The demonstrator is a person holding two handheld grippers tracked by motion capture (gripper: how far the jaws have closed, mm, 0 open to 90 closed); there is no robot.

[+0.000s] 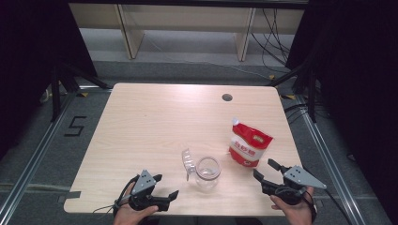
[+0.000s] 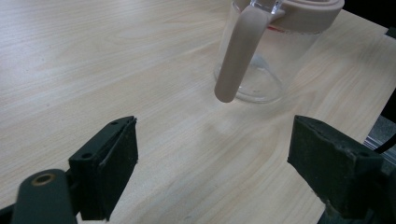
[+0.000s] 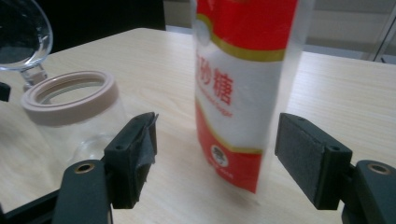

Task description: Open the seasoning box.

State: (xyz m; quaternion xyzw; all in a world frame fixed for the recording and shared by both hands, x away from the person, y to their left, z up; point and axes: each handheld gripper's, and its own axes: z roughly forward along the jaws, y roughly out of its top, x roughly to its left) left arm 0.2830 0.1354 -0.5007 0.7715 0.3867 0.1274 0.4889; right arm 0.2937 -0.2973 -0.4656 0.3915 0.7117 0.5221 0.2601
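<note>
Two grippers work at one pale wooden table [image 1: 155, 117], and both stand apart from the things on it. The biggest thing there is the red and white plastic pouch with a spout [image 1: 250, 143], which stands upright toward the right side of the table, just beside the clear glass jar with a beige rim and handle strap [image 1: 208, 172]. This jar sits near the front edge, and its clear lid [image 1: 187, 162] is flipped open to its left side.

The right gripper [image 1: 270, 170] points at the pouch. In the right gripper view its jaws are spread wide, one on each side of the pouch [image 3: 238, 93], but the pads [image 3: 306, 154] do not press on it. The left gripper [image 1: 165, 185] rests near the front edge, released and holding nothing; in its own view the jar [image 2: 266, 60] stands ahead of its open jaws.

The step in hand seems to be the approach to the pouch, probably for pouring its content into the jar. The next move calls for bringing the right gripper forward until the pouch sits deep between the pads, then closing gently on its middle, because the soft pouch may tip or fold. The left gripper may need to steady the jar.
</note>
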